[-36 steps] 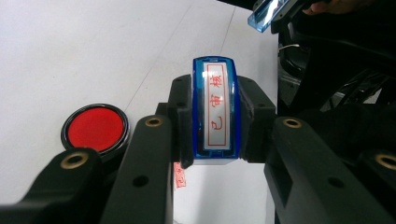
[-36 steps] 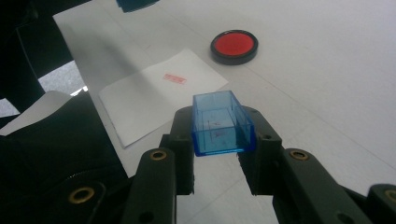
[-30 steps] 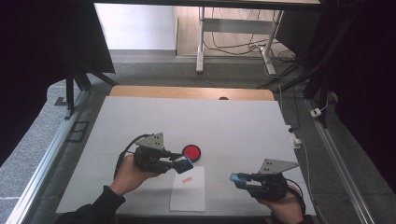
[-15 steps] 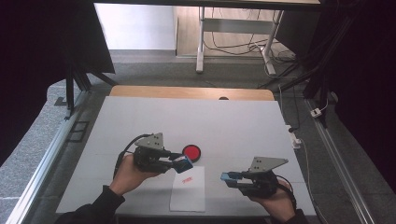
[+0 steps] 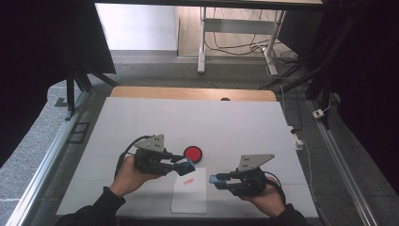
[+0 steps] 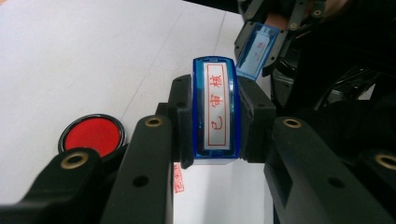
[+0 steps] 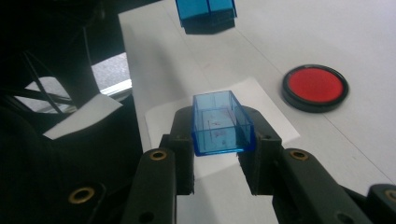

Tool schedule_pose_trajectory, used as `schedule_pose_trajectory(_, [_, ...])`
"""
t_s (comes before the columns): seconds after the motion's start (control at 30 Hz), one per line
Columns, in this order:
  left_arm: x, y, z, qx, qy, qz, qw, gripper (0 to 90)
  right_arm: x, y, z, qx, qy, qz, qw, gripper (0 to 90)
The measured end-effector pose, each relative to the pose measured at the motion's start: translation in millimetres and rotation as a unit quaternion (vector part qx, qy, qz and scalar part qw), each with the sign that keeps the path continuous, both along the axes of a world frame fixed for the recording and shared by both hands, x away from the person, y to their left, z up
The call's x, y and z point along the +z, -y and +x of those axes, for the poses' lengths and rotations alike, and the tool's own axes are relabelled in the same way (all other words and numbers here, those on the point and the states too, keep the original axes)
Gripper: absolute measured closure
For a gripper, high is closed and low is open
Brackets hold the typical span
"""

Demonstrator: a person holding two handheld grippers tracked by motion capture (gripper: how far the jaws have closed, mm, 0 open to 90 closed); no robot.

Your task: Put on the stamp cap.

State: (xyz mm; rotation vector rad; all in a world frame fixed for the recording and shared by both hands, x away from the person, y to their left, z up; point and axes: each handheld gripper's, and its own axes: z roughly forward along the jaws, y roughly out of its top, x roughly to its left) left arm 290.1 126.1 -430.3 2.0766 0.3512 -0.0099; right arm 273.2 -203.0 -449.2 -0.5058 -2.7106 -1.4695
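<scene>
The stamp point(image 6: 215, 108) was clamped in the left gripper point(image 5: 184, 165), its cap point(image 7: 221, 122) pinched in the right gripper point(image 5: 217, 179), probably for recapping over the paper point(image 5: 189, 193).

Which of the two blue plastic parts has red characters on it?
The stamp in the left tool; the cap in the right tool is hollow and unmarked.

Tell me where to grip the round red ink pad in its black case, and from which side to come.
Grip the round red ink pad by its black rim, jaws on opposite edges, coming straight down from above. It lies flat and low on the white table, so the thin rim is probably the one hold. The space around it looks free, except toward the left gripper, which holds the blue stamp.
</scene>
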Motion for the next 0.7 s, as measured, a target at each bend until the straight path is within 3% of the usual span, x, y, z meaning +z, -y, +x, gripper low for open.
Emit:
schedule_pose_trajectory(0.53, [2.8, -2.2, -1.0, -0.021, 0.008, -0.011, 0.9997, 70.2, -6.0, -27.0, 14.2, 0.039, -0.031, 0.014, 0.9987, 68.6])
schedule_pose_trajectory(0.7, [3.4, -2.4, -1.5, -0.028, 0.009, -0.016, 0.9994, 70.2, -6.8, -35.5, 17.0, 0.054, -0.03, 0.018, 0.9979, 68.6])
